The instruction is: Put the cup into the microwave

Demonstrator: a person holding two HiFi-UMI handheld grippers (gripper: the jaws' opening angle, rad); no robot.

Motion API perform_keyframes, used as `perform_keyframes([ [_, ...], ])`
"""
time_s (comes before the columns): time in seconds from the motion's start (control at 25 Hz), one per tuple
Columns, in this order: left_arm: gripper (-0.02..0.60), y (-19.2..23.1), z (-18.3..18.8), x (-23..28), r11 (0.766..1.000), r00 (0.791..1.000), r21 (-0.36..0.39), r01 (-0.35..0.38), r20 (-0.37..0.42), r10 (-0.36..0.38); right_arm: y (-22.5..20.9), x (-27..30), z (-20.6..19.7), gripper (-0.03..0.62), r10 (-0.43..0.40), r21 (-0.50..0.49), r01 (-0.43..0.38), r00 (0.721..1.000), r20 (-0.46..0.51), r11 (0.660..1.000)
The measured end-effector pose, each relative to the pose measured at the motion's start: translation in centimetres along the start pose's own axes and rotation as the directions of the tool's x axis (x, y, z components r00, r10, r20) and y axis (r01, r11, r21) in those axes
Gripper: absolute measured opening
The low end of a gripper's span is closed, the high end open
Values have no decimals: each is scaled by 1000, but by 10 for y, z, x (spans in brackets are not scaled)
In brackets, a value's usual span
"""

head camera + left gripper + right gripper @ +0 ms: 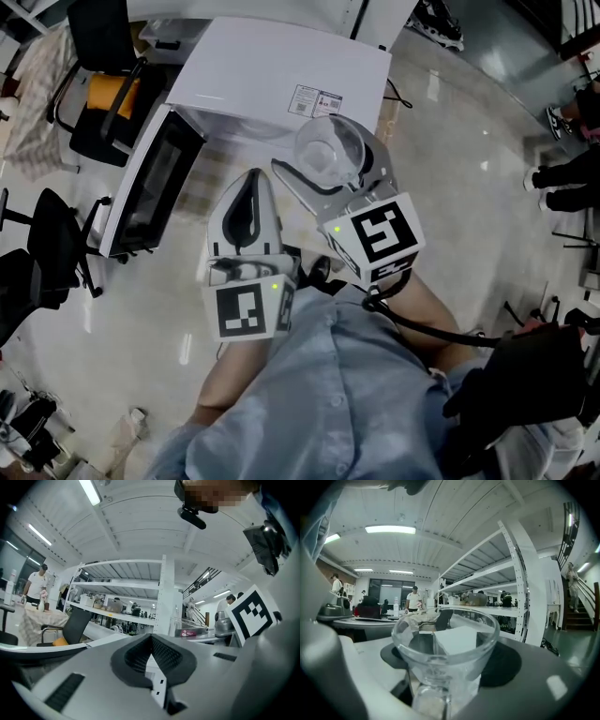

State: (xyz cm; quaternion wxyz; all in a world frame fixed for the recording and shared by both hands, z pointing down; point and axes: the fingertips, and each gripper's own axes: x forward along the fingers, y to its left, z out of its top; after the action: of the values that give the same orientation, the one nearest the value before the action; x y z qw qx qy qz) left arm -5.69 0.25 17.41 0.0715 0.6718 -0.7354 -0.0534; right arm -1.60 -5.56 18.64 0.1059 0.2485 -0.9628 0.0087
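Note:
A clear glass cup (pixel 330 150) hangs in front of the white microwave (pixel 281 66), with my right gripper (pixel 328 167) shut on its lower part. The right gripper view is filled by the cup's bowl (pixel 443 639), upright between the jaws. The microwave's door (pixel 155 183) stands swung open to the left. My left gripper (pixel 251 180) is beside the right one, a little nearer the open door. Its jaws are shut on nothing, and the dark pads (pixel 161 656) meet in the left gripper view.
A chair with a yellow cushion (pixel 108 89) stands left of the microwave, and a black chair (pixel 47 248) is nearer. People's shoes (pixel 562 183) show at the right edge. White shelf racks (pixel 164 597) and people stand in the room beyond.

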Motion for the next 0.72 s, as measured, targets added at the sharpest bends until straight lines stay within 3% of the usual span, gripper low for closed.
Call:
perform_keyframes([
  [0.32,6,11,8,-43,999,999,20,-46,20,45,43,-15,-3,387,44,0,-44,999,5,999],
  [0.56,6,38,4,-48,999,999,34,-33,15,33,71,7,-9,387,54,13,-54,998,13,998],
  [0.72,6,72,-25,-33,998,1000,58,5,-11,-5,79,41,-34,387,24,21,-24,1000,13,999],
])
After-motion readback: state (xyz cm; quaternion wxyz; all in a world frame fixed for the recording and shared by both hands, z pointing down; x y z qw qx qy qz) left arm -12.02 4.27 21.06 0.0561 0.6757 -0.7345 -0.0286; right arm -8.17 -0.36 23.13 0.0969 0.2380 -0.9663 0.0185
